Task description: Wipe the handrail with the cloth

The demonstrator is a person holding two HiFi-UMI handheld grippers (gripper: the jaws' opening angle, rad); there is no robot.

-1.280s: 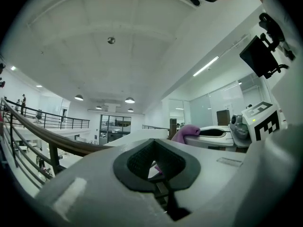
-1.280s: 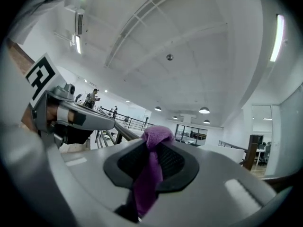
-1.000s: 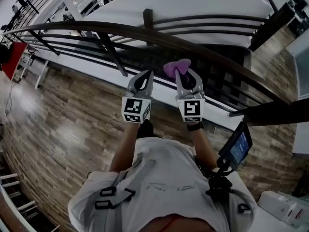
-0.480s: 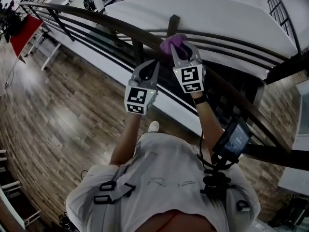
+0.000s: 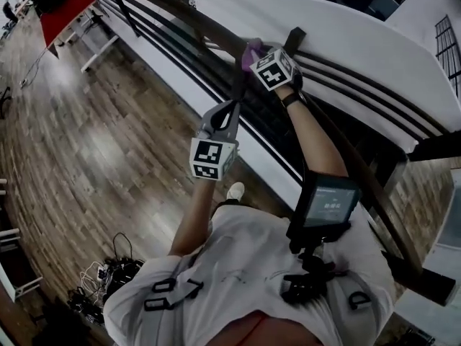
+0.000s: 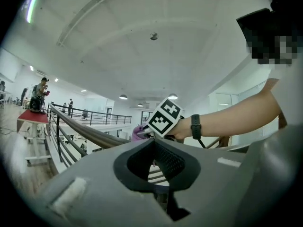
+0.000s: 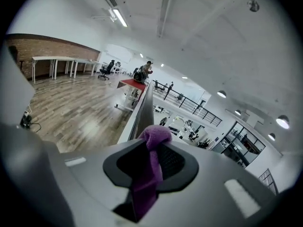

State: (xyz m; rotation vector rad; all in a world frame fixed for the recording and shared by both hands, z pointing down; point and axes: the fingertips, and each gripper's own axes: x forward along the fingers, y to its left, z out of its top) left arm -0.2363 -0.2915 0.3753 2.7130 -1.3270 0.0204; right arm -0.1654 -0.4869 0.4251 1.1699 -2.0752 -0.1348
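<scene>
The dark wooden handrail (image 5: 193, 21) runs from the upper left down to the lower right of the head view. My right gripper (image 5: 253, 52) is stretched out onto it, shut on the purple cloth (image 5: 251, 47), which presses against the rail's top. In the right gripper view the cloth (image 7: 150, 161) hangs bunched between the jaws, with the rail (image 7: 144, 113) straight ahead. My left gripper (image 5: 231, 107) hangs shut and holds nothing, below and nearer to me than the rail. In the left gripper view I see the rail (image 6: 90, 132), the cloth (image 6: 139, 132) and the right gripper's marker cube (image 6: 164, 117).
Black lower rails and posts (image 5: 238, 85) run under the handrail, with a white ledge (image 5: 353, 45) beyond. A red table (image 5: 66, 7) stands at the far left on the wooden floor. Cables (image 5: 108, 276) lie near my feet. A screen (image 5: 328, 202) sits on my chest rig.
My right gripper has slid the cloth further out along the handrail, away from my body. The left gripper has stayed low and shut. The view has swung to the right.
</scene>
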